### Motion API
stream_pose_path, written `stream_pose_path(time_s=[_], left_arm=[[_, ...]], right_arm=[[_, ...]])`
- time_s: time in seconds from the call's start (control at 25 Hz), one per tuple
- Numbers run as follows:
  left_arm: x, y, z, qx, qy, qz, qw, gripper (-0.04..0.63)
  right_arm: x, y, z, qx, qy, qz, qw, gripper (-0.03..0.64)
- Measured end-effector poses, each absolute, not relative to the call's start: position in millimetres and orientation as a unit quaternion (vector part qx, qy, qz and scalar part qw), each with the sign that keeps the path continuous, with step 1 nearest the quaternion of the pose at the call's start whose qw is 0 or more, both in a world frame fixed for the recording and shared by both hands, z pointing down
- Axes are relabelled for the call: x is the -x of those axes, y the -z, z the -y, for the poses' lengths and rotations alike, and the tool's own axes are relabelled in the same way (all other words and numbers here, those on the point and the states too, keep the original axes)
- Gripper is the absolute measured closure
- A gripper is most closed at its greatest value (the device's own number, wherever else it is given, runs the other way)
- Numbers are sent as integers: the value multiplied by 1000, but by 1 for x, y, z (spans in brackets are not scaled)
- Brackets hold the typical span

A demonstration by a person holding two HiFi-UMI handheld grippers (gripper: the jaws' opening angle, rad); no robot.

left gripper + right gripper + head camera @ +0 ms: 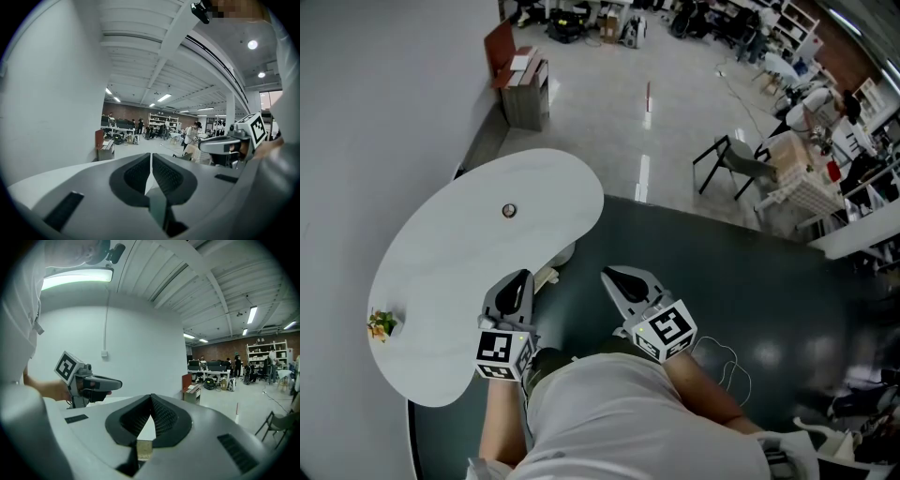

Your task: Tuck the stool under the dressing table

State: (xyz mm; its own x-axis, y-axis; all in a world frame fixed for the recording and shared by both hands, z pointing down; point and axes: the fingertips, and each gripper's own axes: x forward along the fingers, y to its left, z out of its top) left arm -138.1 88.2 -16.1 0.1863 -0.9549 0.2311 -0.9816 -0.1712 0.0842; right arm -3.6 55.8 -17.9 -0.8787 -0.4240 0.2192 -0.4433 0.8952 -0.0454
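Observation:
The white kidney-shaped dressing table (469, 272) stands against the wall at the left. From under its near right edge a pale rounded part (563, 254) sticks out, likely the stool; the rest is hidden by the top. My left gripper (524, 277) hovers over the table's near edge, jaws shut and empty. My right gripper (610, 275) is beside it over the dark floor mat (741, 281), also shut with nothing held. In the left gripper view the closed left gripper (151, 155) points into the room, as does the closed right gripper (151, 397) in its own view.
A small round item (509, 210) and a little plant (382, 323) sit on the table top. A black-framed chair (733, 164) and a white basket (802, 192) stand at the back right. A low cabinet (525, 89) is by the wall. A cable (727, 361) lies on the mat.

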Motion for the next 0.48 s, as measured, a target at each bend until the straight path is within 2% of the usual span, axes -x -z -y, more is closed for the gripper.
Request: stream_pose_path(time_s=[0.48], left_arm=[[147, 13, -93, -759, -66, 637, 113, 592]], right_arm=[[12, 15, -57, -223, -54, 968, 103, 607]])
